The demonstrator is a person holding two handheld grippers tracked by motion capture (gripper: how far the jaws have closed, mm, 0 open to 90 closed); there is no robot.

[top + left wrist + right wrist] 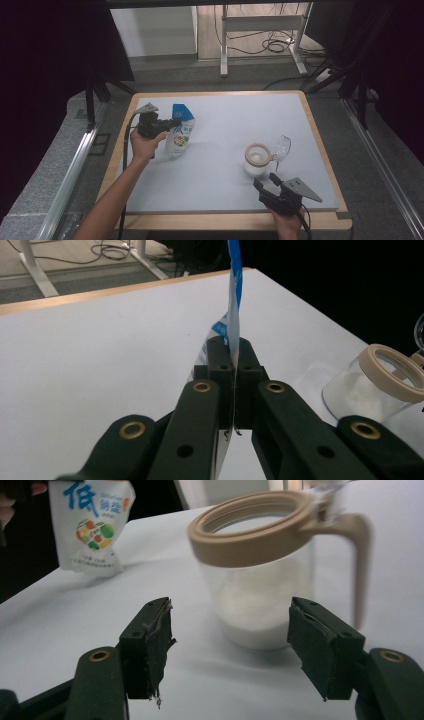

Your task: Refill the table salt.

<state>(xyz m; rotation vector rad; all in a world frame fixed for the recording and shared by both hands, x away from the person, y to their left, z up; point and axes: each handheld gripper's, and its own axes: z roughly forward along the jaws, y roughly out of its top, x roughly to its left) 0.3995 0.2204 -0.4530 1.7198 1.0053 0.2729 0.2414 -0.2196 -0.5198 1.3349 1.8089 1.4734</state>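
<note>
The salt pouch [181,134] is being held clamped by the left gripper [172,123]; the jar [260,580] (lid open) is being approached by the right gripper [230,645], jaws apart, likely for steadying.

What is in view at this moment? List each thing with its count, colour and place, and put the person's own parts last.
pouch: one, white and blue with printed fruit, left part of the table, pinched at its edge by the left gripper.
jar: one, clear glass with a beige rim and handle, white powder inside, right of centre on the table.
lid: one, clear, flipped open at the jar's right side.
table: one, white top with a wooden edge.
desk frame: one, white legs, on the floor beyond the table, cables beside it.
left gripper: one, black, shut on the pouch, its fingers pressed together.
right gripper: one, black, open, near edge of the table, facing the jar.
hands: two, left hand and right hand, each holding a gripper.
</note>
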